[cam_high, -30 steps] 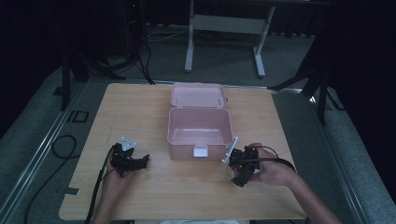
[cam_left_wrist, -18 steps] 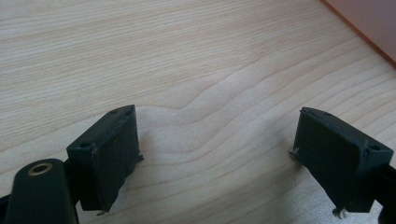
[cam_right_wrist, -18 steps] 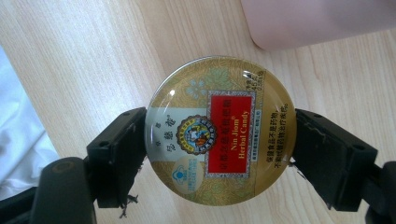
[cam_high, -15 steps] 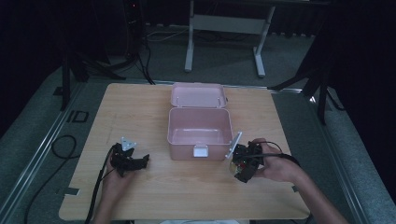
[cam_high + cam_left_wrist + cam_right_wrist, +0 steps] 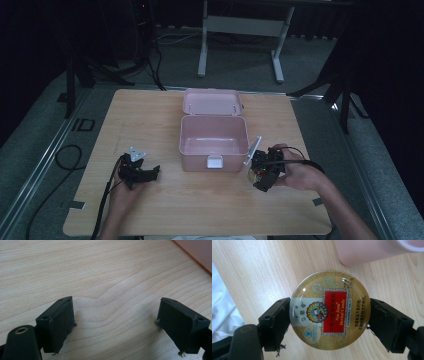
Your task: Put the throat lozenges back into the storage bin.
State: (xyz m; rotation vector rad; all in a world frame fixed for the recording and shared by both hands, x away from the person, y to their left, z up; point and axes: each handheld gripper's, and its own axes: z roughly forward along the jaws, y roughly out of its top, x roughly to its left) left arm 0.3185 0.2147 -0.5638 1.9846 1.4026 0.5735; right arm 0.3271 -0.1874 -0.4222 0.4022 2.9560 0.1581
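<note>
A round gold candy tin [image 5: 329,310] with a red label is clamped between the jaws of my right gripper [image 5: 329,315], just above the wooden table. From above, the right gripper [image 5: 256,175] sits beside the front right corner of an open pink box [image 5: 214,142], and the tin [image 5: 254,174] peeks out under it. The box's inside looks empty and its lid [image 5: 212,102] lies back flat. My left gripper [image 5: 150,174] rests on the table left of the box. Its jaws stand wide apart over bare wood [image 5: 110,302], holding nothing.
The wooden table [image 5: 150,120] stands on a grey floor. Cables [image 5: 65,160] trail off the table's left side. A white metal stand [image 5: 240,35] and dark tripod legs [image 5: 345,95] are behind the table. A corner of the pink box [image 5: 197,252] shows in the left gripper view.
My right gripper has shifted a little left and nearer the box's front right corner, still holding the tin. The left gripper has stayed put.
</note>
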